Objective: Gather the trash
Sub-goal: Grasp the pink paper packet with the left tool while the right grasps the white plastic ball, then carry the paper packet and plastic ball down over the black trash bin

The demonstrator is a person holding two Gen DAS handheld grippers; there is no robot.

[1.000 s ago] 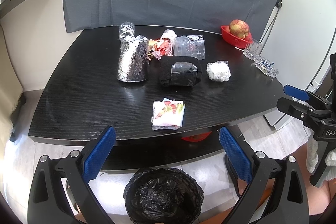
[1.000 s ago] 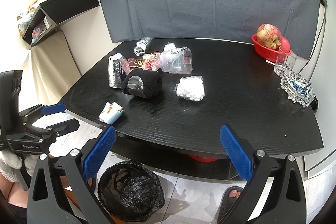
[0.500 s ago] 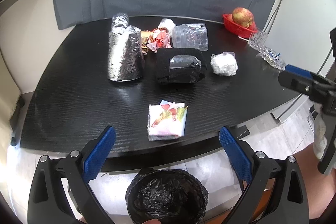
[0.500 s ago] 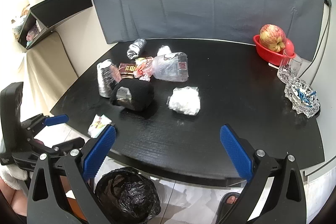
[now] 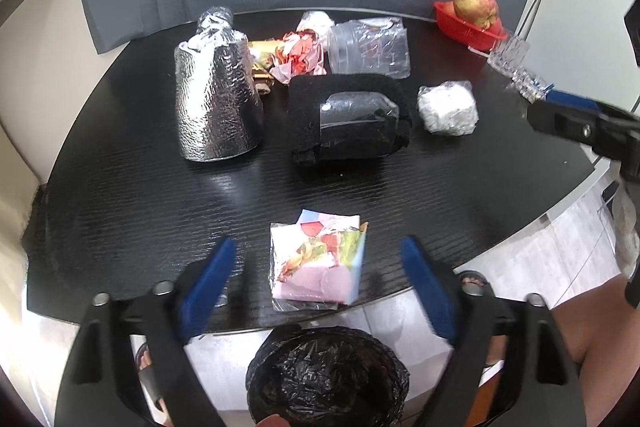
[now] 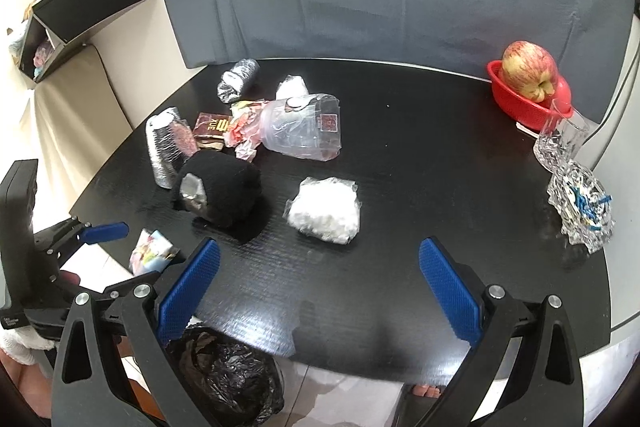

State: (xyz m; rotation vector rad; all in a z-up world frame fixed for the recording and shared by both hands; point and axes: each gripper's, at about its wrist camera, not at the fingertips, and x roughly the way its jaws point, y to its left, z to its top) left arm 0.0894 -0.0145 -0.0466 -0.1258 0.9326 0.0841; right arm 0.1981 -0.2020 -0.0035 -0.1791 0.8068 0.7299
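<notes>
Left gripper [image 5: 316, 267] jaws just closing, not yet touching colourful wrapper packet [image 5: 318, 263] lying between them at table [image 5: 120, 195] edge. Bin with black liner [image 5: 326, 379] below. Right gripper [image 6: 320, 283] spread wide, holding nothing, white wad [image 6: 325, 209] ahead.

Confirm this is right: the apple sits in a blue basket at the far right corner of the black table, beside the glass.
Not quite: the basket is red, not blue, as the right wrist view shows. The rest holds: the apple sits in it at the far right corner of the black table, beside the glass.
</notes>
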